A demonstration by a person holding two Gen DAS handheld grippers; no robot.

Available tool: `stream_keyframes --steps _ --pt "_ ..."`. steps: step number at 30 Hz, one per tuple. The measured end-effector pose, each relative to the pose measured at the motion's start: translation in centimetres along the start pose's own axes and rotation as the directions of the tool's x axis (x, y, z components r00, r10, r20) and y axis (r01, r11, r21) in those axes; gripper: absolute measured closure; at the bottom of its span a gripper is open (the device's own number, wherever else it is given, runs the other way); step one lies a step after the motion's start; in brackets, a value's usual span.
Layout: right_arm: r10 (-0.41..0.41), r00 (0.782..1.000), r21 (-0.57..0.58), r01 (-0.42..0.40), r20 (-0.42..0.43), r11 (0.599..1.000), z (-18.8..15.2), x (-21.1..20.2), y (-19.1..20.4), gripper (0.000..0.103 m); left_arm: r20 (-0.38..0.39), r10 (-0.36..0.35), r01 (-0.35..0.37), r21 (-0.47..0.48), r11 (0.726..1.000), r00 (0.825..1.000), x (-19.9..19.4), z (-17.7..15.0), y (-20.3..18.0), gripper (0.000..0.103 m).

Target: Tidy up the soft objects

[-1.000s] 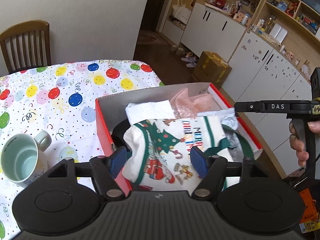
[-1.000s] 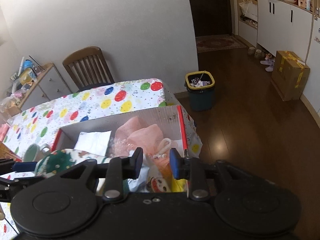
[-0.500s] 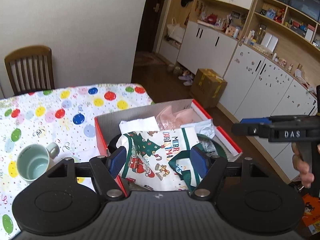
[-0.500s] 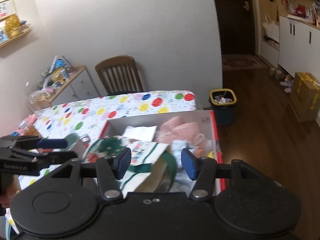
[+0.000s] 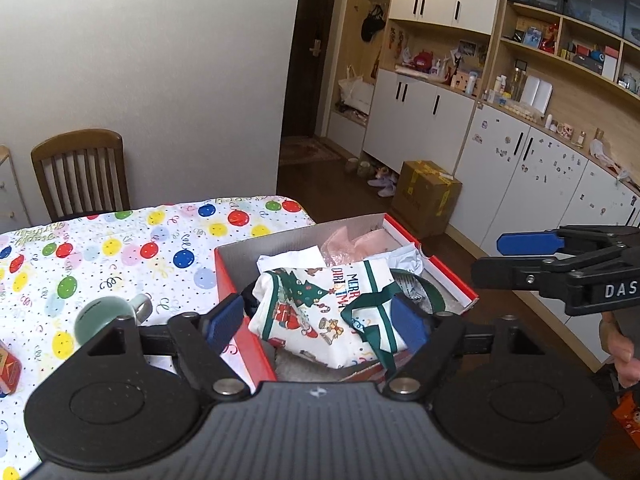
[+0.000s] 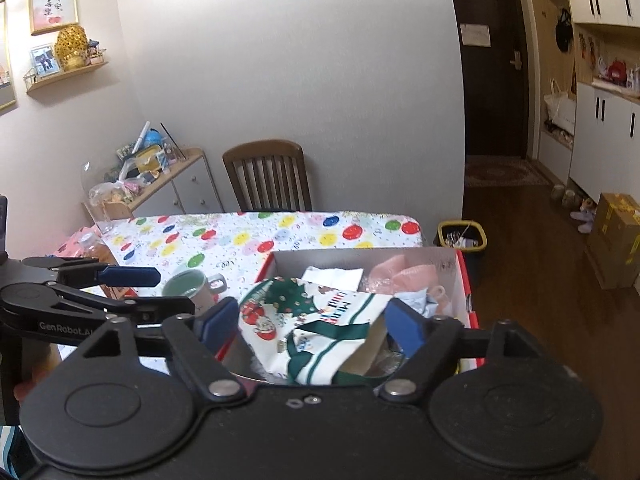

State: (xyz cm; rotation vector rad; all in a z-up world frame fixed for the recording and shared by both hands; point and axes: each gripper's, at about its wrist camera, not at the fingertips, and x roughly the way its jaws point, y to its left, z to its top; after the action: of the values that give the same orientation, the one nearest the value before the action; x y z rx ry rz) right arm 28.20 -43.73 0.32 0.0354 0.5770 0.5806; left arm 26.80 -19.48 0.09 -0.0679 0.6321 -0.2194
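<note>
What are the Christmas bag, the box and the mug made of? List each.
Christmas bag: seemingly soft matte fabric; it creases and slumps.
Box: likely cardboard, glossy red outside, grey inside; thin stiff walls.
Mug: probably glazed ceramic; smooth pale-green sheen.

left gripper [image 5: 318,322]: black plastic body, ribbed top panel, two round discs at sides, silver pivot screws, blue rectangular pads on black finger arms
left gripper side view [image 6: 132,280]: black linkage bars, one blue pad, white "GenRobot.AI" lettering
right gripper [image 6: 310,322]: same black build, smooth top, two small silver screws at centre, blue pads
right gripper side view [image 5: 528,244]: white "DAS" lettering, small rivet
hand [image 5: 622,350]: partly visible, no sleeve seen
</note>
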Motion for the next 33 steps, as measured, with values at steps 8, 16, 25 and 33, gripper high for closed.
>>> stream_keyframes --steps 8,16,25,33 --pt "-0.043 0.998 -0.038 0.045 0.047 0.998 -1.4 -1.2 2.4 0.004 0.014 0.03 -0.03 -0.018 0.999 0.999 -1.7 -1.1 0.7 0.017" --pt "-0.101 0.992 -0.017 0.102 0.081 0.995 -2.6 -1.6 3.8 0.0 0.023 0.025 -0.025 -0.023 0.999 0.999 -2.7 -1.9 1.0 0.006" --pt "-0.146 0.985 -0.001 0.146 0.09 0.989 -3.8 -1.8 5.0 0.0 0.085 0.009 -0.009 0.001 1.0 0.996 -4.3 -2.3 0.2 0.0" --pt "-0.186 0.977 0.026 0.185 0.101 0.982 -4.3 -2.6 5.4 0.0 0.082 -0.006 0.006 0.003 1.0 0.997 -4.5 -2.5 -0.1 0.0"
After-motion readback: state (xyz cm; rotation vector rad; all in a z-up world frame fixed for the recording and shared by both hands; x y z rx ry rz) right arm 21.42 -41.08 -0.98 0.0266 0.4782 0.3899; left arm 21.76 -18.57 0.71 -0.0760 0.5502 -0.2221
